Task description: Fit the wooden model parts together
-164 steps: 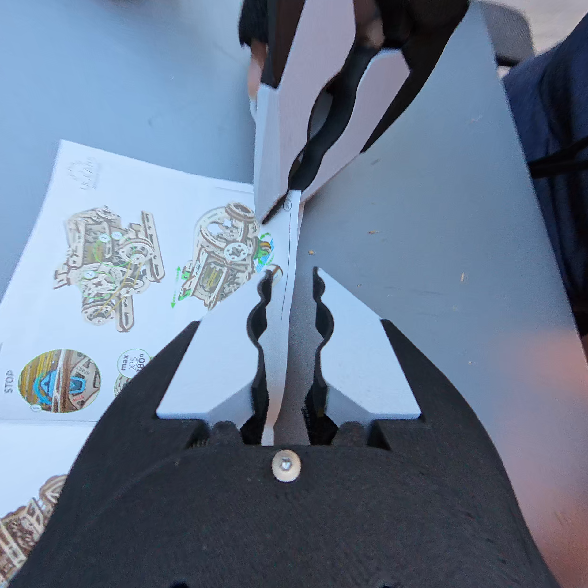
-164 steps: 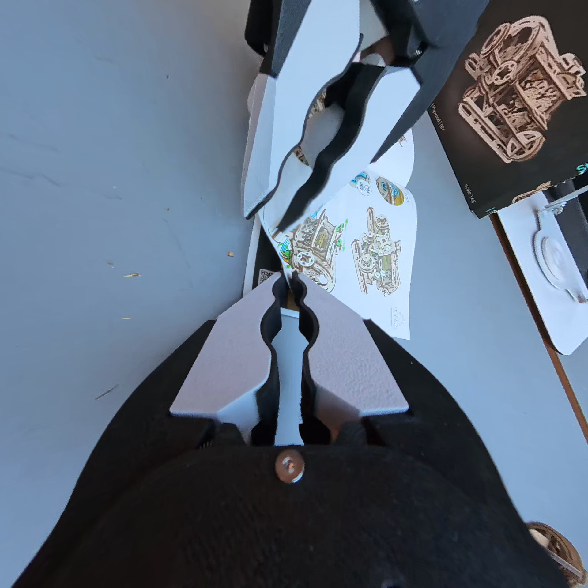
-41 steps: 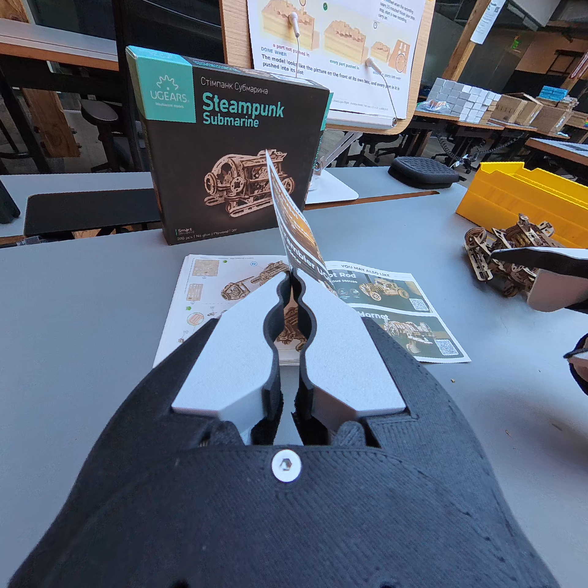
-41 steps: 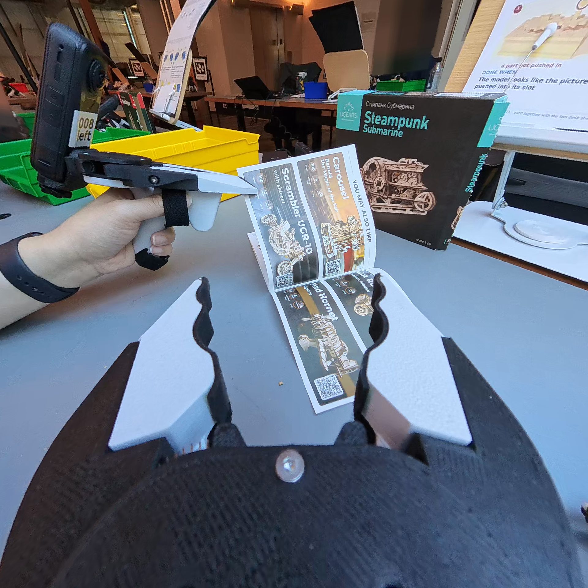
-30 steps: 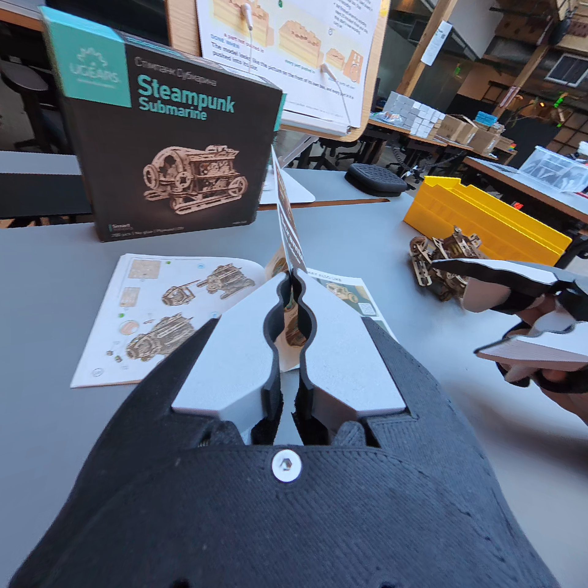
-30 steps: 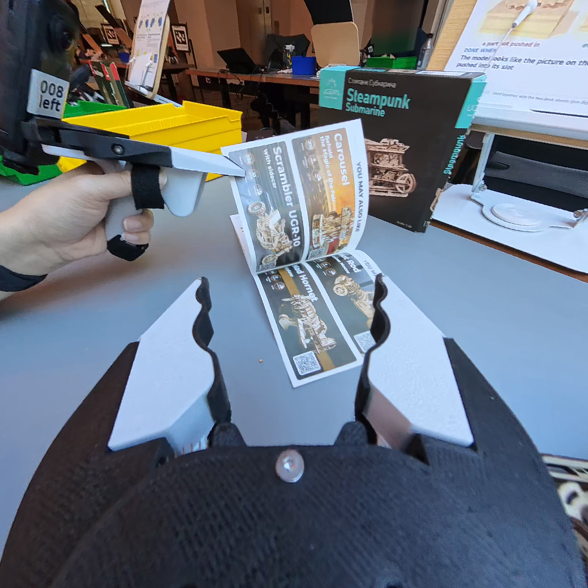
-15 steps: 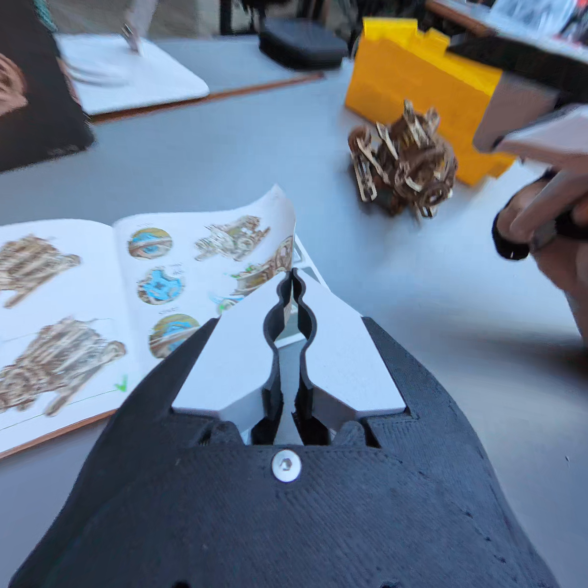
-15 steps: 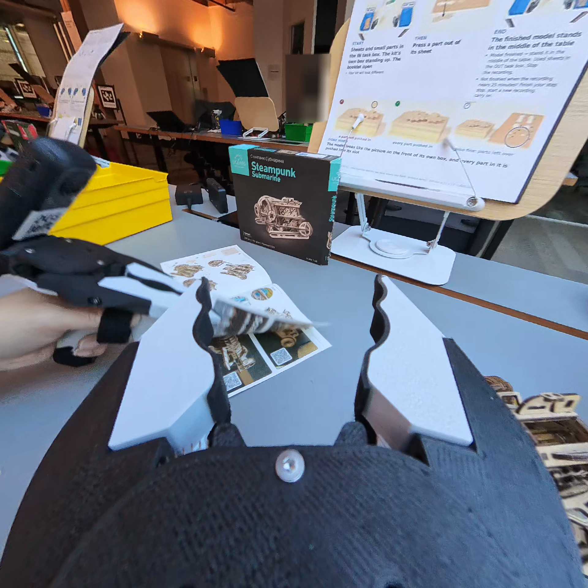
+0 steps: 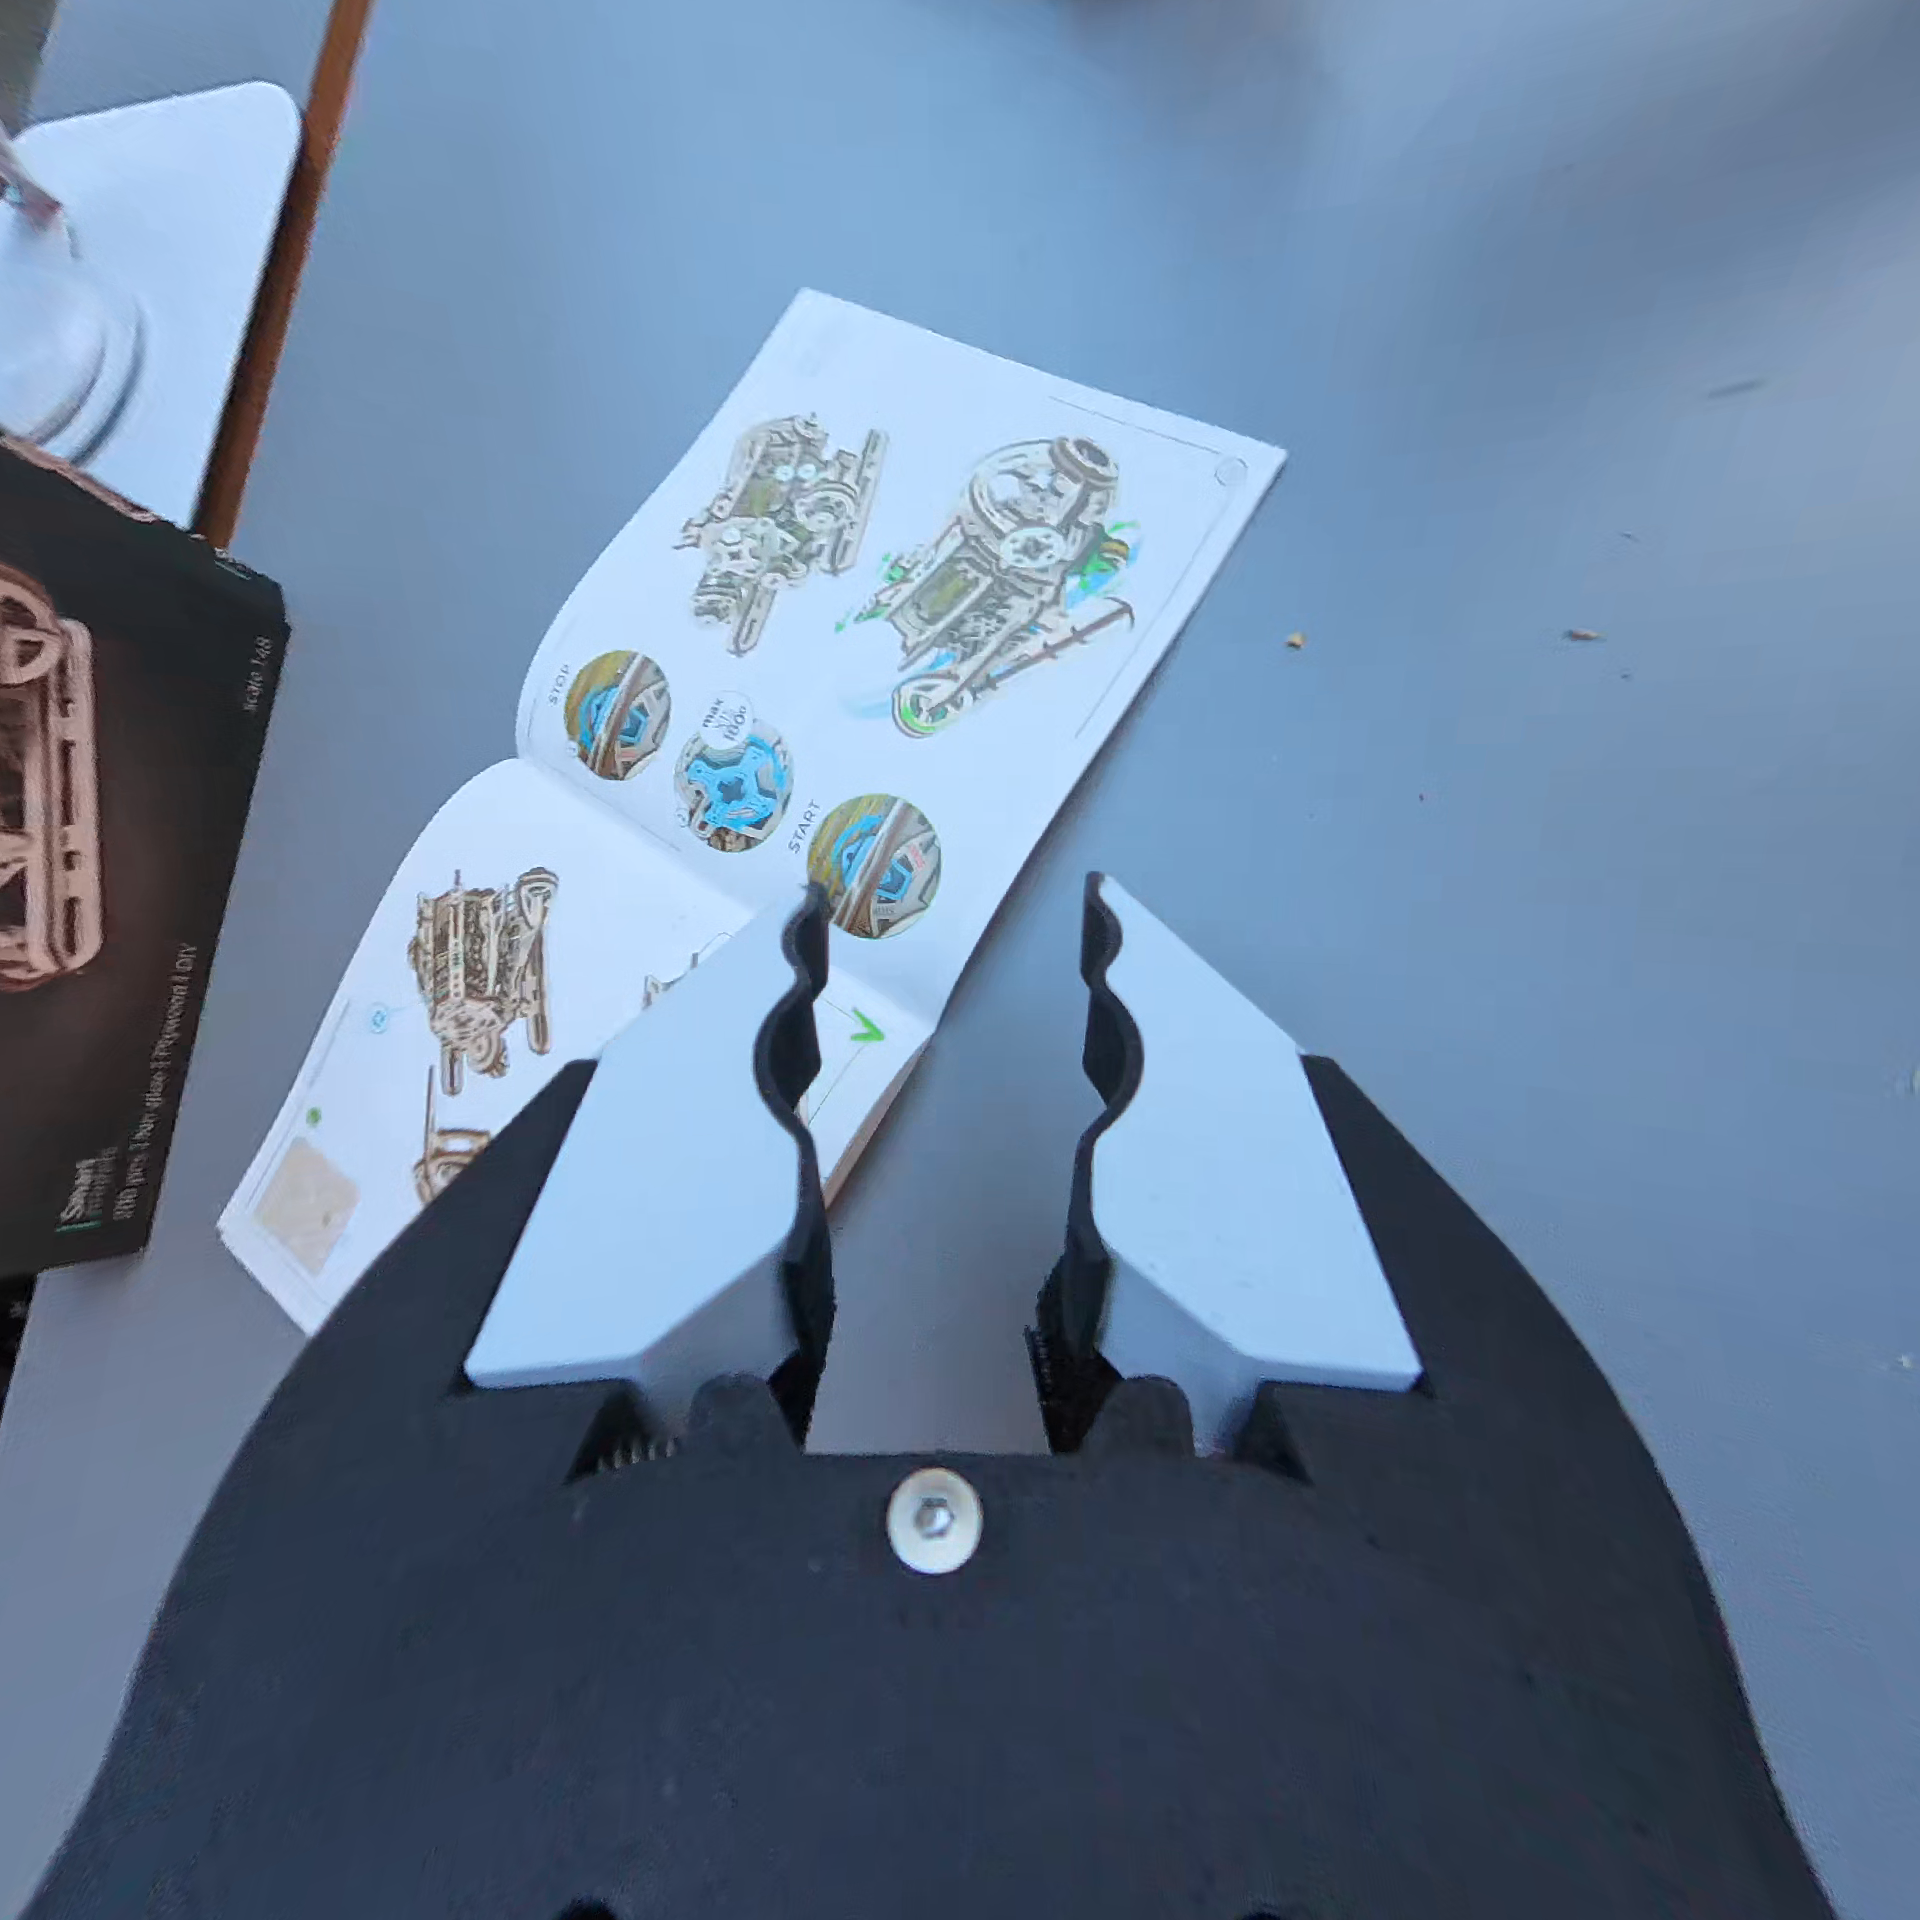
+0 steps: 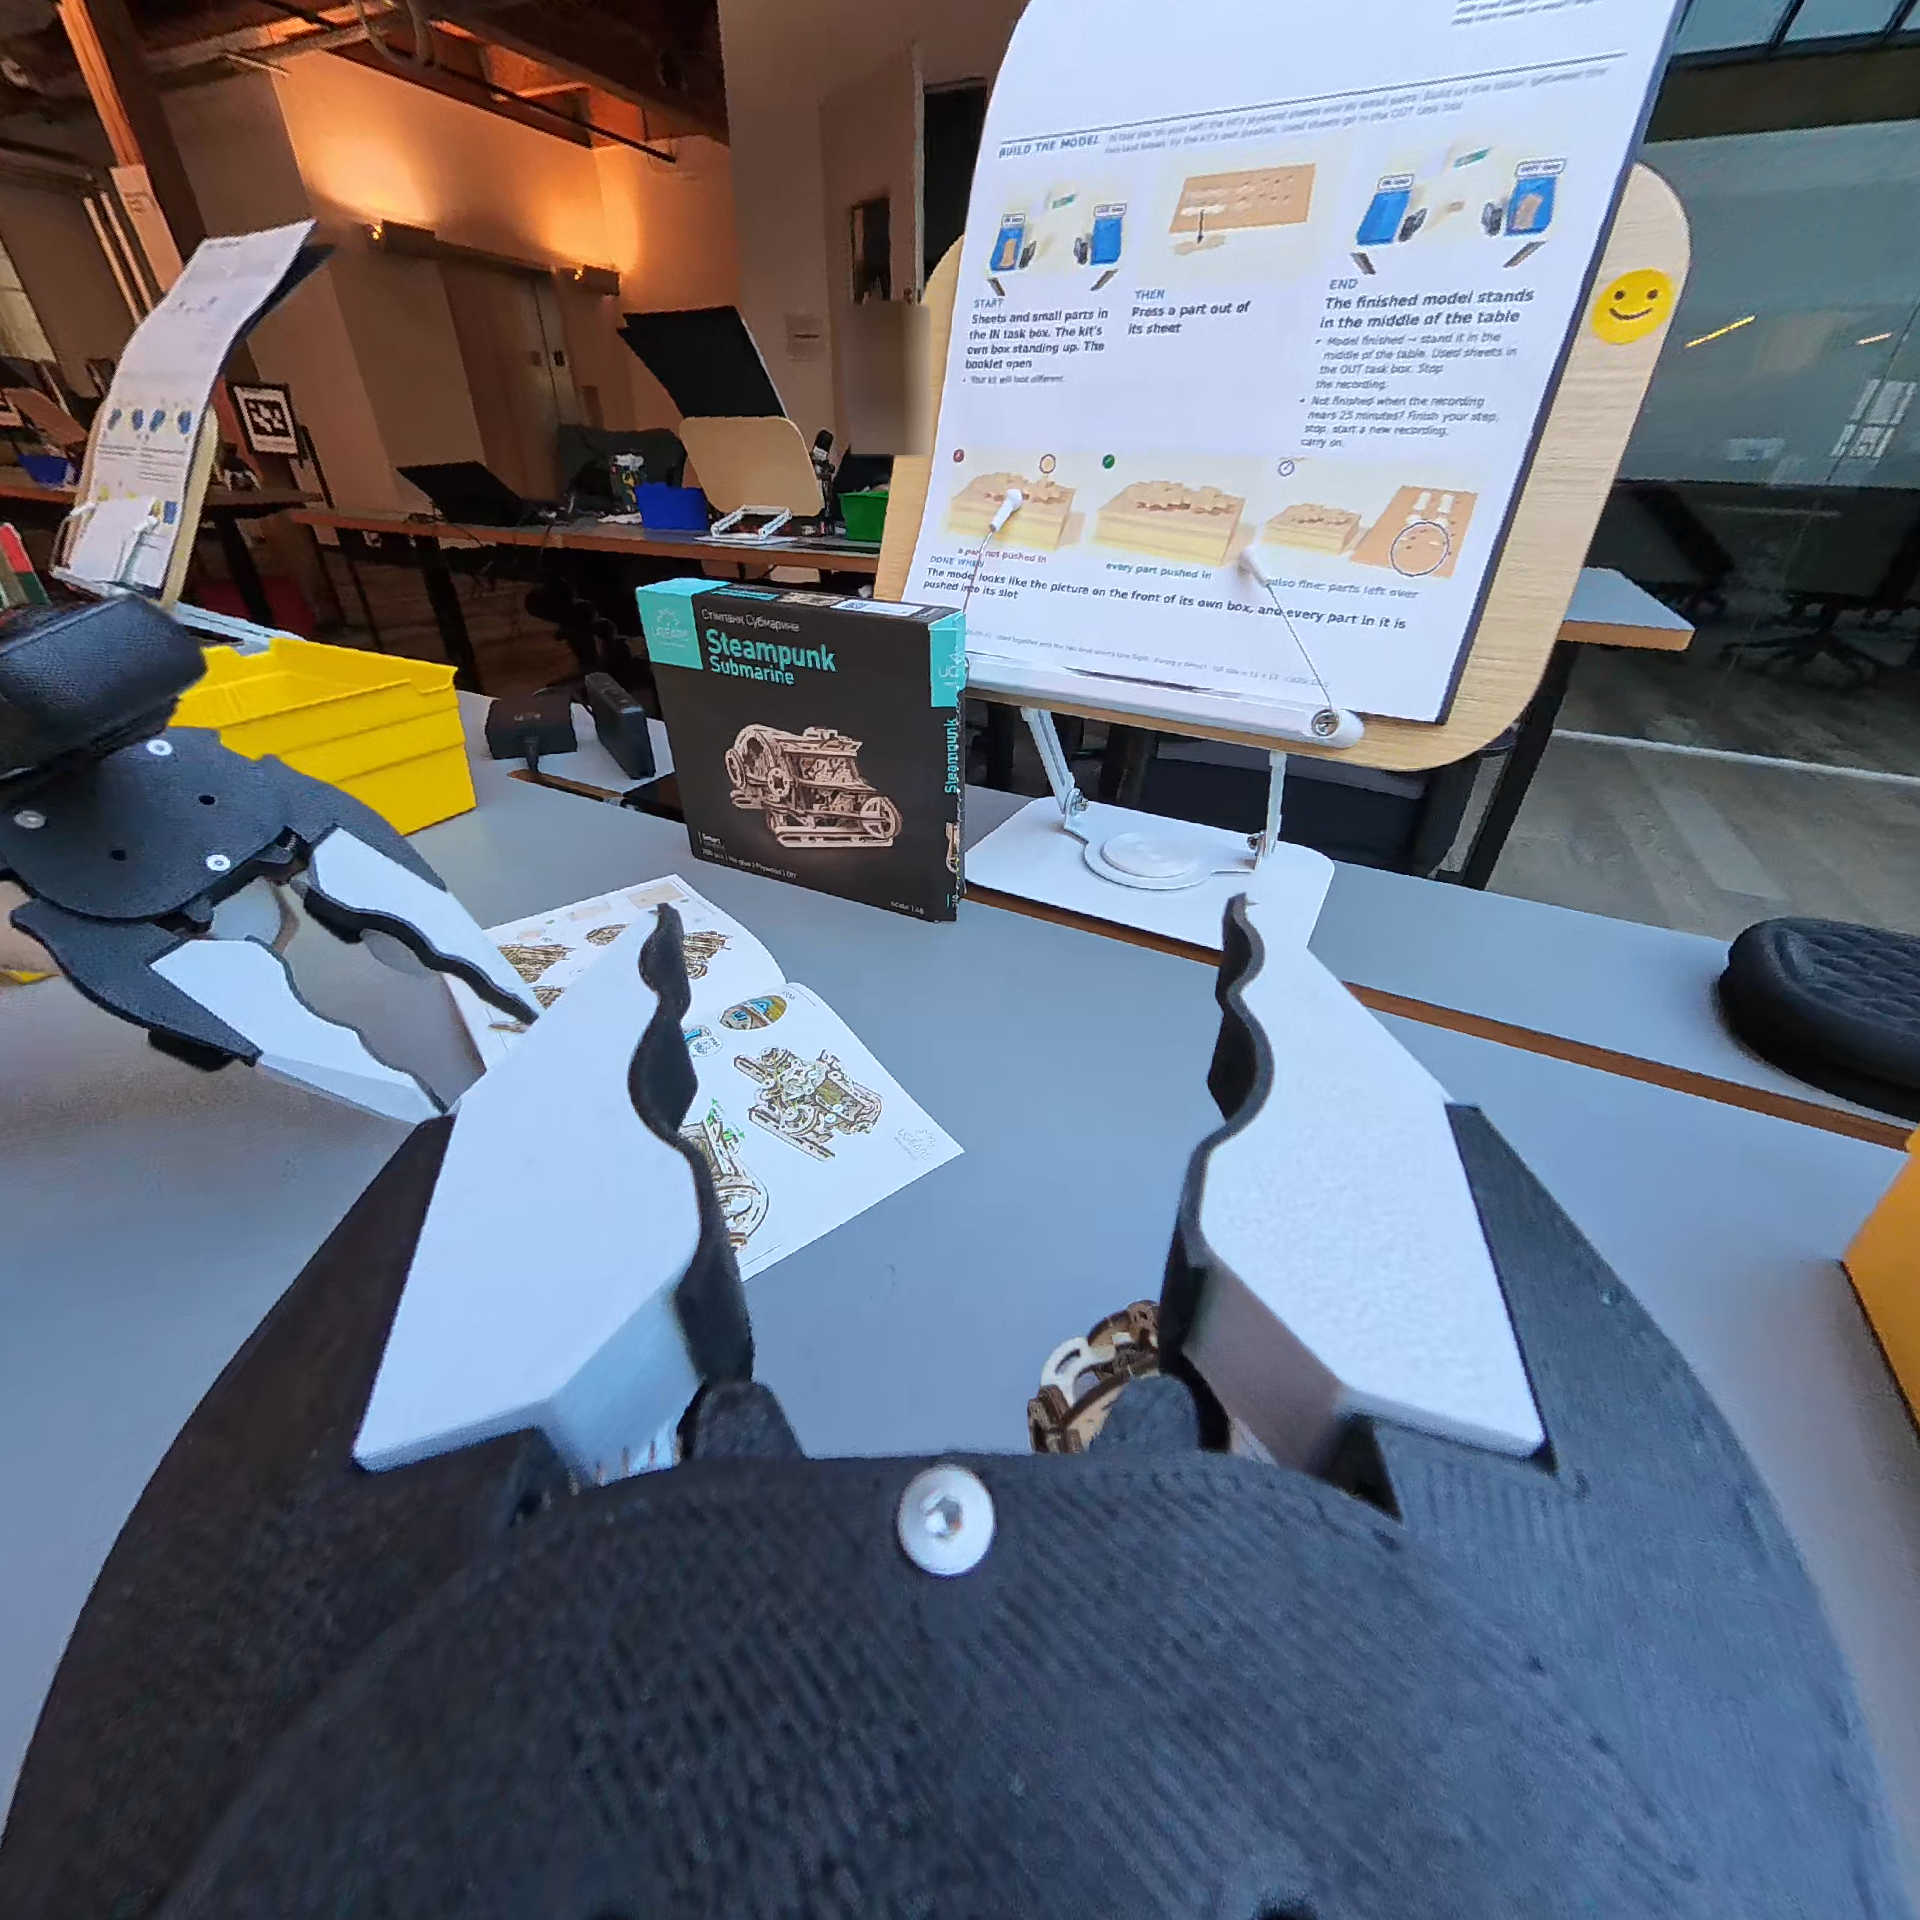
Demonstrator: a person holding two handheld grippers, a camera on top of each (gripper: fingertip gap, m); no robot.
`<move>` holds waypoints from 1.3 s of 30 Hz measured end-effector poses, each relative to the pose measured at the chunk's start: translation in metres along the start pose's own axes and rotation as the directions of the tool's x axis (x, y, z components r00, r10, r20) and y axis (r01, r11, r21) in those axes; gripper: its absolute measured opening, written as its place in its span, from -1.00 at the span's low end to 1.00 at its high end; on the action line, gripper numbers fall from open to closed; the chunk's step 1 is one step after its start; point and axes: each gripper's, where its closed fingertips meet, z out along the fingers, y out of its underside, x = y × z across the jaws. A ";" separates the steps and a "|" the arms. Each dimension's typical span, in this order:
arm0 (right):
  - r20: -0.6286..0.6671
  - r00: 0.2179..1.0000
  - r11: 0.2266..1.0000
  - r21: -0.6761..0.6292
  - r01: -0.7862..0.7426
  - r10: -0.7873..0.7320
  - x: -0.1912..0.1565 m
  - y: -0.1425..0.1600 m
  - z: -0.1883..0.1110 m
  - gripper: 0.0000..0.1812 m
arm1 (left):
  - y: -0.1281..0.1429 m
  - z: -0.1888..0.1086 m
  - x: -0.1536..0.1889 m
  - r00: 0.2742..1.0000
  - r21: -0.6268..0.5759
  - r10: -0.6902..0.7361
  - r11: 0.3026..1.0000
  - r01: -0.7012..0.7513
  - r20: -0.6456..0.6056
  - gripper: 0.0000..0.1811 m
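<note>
Cool, even daylight on the grey table (image 9: pixel 1455 416), warm lamps behind, motion-blurred box (image 9: pixel 104 831), fisheye-bent edges.

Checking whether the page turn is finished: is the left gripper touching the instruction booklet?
Apart. In the left wrist view the left gripper is open with nothing between its fingers, and the booklet lies open flat on the grey table.

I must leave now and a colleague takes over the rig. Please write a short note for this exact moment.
Left tool: open, empty, above the booklet's near edge.
Right tool: open, empty.
Booklet lies open on the grey table, before the standing kit box.
Wooden model: partly seen under the right tool, on the table.
Done: booklet open. Left: pick up the model and fit parts; no loose parts in view.
</note>
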 end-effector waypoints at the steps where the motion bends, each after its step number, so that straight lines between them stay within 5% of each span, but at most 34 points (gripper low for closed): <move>1: -0.004 1.000 1.000 0.002 -0.004 0.004 0.002 0.000 0.000 0.12 | 0.003 0.001 0.000 0.999 -0.003 0.016 1.000 -0.016 -0.033 -0.47; 9: -0.027 1.000 1.000 0.013 -0.008 0.008 0.011 -0.002 -0.003 0.11 | 0.021 0.020 -0.010 0.990 -0.071 0.107 0.991 -0.114 -0.092 -0.64; 20: -0.017 1.000 1.000 -0.012 0.004 -0.004 0.010 0.003 0.000 0.11 | -0.005 0.048 -0.021 1.000 -0.063 -0.010 0.998 0.010 0.003 -0.78; 31: -0.015 1.000 0.999 -0.023 0.026 -0.026 0.008 0.006 0.000 0.11 | -0.013 0.064 -0.040 0.996 -0.107 -0.077 0.992 0.073 -0.033 -0.76; 39: 0.012 0.999 0.997 -0.063 0.040 -0.040 0.003 0.015 0.005 0.12 | -0.002 0.044 -0.040 0.997 -0.096 -0.081 0.992 0.080 -0.004 -0.64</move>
